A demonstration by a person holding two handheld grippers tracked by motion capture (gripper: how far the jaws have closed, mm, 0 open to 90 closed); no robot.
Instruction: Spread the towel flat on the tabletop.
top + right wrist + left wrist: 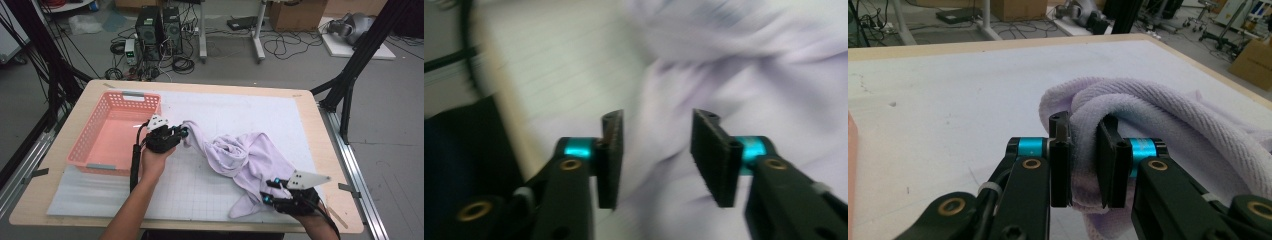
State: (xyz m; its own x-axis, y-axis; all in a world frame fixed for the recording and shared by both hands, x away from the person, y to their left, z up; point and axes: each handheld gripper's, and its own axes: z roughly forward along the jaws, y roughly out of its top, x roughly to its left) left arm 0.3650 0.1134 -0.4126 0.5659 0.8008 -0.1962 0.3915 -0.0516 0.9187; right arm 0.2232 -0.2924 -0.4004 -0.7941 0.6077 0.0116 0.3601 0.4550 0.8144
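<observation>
A person's right gripper (270, 192) sits at the near right corner of the tabletop (320, 150), its grey three-cornered plate on top, just at the near end of a lilac towel (250, 157) that lies crumpled across the white gridded mat (200, 190). The right gripper view, blurred, shows what the high view cannot: the two black jaws stand apart with nothing pressed between them, pale cloth behind them and the mat's edge and the wooden rim off to one side. No earlier picture bears on how they came to stand so.

Farther in, the left gripper (182, 132) lies low over the mat, forearm reaching up from the near edge, wrist level and jaws pointing toward the right edge. The left gripper view (1083, 160) settles the grip: both pads clamp a thick twisted fold of the towel (1158, 115), which loops round and trails off toward the table's right side.

The towel runs from that clamped end, near the middle of the tabletop, down to the near right corner. A pink basket (112, 132) stands just beside the left hand, toward the far left corner. The far half of the mat lies bare up to the far edge.
</observation>
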